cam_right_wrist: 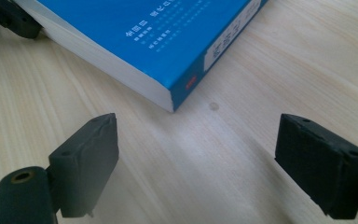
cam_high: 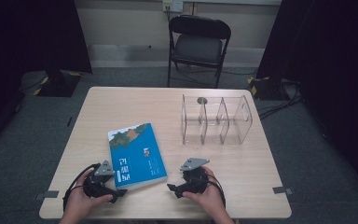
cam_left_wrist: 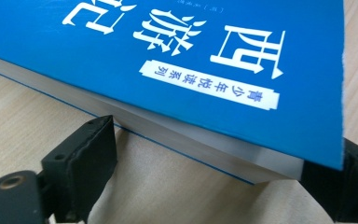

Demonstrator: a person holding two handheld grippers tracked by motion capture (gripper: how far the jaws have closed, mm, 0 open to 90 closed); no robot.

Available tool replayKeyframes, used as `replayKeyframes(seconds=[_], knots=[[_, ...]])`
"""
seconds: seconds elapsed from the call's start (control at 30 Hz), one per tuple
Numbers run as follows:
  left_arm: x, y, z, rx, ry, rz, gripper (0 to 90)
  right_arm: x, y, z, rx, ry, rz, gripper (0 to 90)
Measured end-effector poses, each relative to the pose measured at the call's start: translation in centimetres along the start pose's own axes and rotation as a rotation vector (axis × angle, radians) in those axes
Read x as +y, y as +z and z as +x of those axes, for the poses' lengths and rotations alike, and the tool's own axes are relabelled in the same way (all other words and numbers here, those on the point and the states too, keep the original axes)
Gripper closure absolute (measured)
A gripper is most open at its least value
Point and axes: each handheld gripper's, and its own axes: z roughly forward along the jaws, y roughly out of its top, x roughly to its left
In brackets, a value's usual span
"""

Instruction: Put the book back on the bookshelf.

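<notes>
Pale wooden table [cam_high: 121,100], near edge: a thick blue paperback book [cam_high: 136,155] lies flat, cover up with white lettering, long axis running away from the person and leaning slightly left. Its near-left corner sits between the left gripper [cam_high: 115,192]'s gaping jaws, pads not pressing. The right gripper [cam_high: 173,188] stands wide open, empty, just beside the book's near-right corner.

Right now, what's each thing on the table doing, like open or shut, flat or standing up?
Blue book: shut, lying flat, one near corner lifted a little.
Clear divider rack: upright, compartments empty.
Left gripper: open, jaws either side of the book's corner.
Right gripper: open, holding nothing, near the book's other corner.
Folding chair: unfolded, nobody sitting.
</notes>
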Motion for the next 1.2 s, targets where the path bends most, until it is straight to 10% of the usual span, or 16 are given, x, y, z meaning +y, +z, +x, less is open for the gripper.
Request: replayKeyframes(seconds=[1.2], knots=[[1.7, -2.0, 0.0, -0.021, -0.06, -0.032, 16.8, 0.4, -0.5, 0.8, 0.05, 0.023, -0.048, 12.9]])
